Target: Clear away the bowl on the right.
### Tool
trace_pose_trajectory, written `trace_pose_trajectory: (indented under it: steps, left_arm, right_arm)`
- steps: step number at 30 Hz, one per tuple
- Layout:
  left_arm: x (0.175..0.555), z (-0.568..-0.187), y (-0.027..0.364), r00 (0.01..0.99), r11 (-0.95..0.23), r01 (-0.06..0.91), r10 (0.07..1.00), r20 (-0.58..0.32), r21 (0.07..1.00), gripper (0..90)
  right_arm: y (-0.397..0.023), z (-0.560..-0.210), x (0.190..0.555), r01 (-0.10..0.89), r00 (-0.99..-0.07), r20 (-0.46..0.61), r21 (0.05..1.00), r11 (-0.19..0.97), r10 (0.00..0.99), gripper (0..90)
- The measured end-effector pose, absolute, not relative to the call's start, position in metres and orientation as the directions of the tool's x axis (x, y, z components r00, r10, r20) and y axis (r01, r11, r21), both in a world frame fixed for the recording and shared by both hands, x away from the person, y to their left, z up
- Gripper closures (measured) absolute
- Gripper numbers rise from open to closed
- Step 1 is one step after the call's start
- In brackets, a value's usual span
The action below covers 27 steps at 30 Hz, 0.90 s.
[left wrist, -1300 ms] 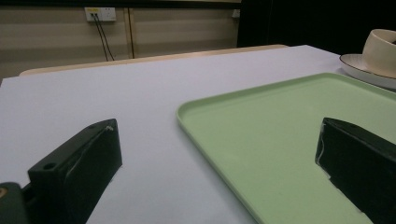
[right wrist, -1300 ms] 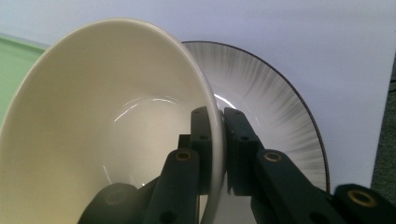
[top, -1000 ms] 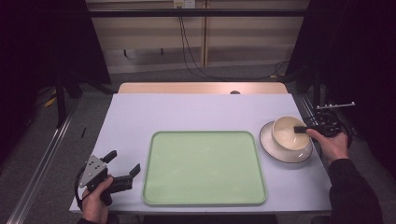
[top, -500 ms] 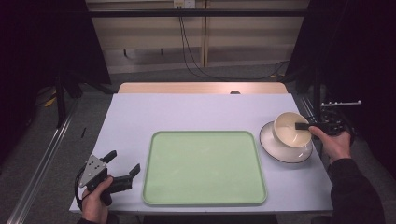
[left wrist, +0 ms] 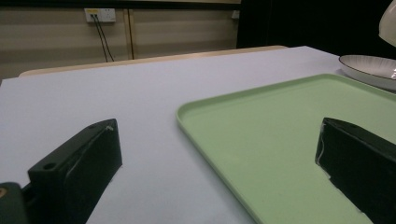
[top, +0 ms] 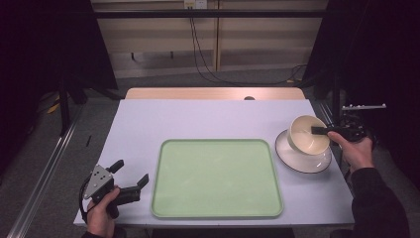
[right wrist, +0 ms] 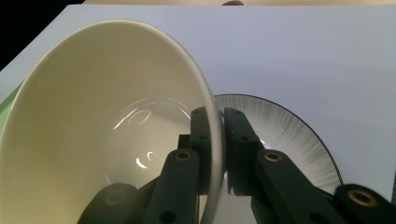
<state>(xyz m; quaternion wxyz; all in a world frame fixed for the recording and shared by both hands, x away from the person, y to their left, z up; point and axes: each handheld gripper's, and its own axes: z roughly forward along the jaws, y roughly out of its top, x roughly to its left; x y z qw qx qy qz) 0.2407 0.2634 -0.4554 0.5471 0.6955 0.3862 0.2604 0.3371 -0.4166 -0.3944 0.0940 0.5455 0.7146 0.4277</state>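
At the table's [top: 208, 116] right edge, the right gripper [top: 321, 131] pinches the wall of a cream bowl [top: 306, 136] — one jaw inside, one outside — holding it tilted over a plate [top: 303, 159]. Whether bowl and plate touch is hard to tell. A green tray [top: 216, 177] lies by the near edge; the far half is bare. At the near left corner the left gripper [top: 130, 177] rests spread, holding nothing — its right jaw over the tray's rim.

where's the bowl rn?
High view: the cream bowl is at the table's right side, tilted above the plate, its rim pinched by the right gripper, right of the green tray.
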Motion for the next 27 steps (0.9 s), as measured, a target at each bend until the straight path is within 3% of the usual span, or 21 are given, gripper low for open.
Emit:
trace_pose_trajectory:
  steps: [27]
  left_arm:
    - [0.241, -0.456, 0.264, 0.565, -0.108, 0.252, 0.823, -0.056, 0.962, 0.4]
  right_arm:
    - [-0.390, -0.376, 0.340, 0.675, -0.443, 0.324, 0.734, 0.073, 0.836, 83.5]
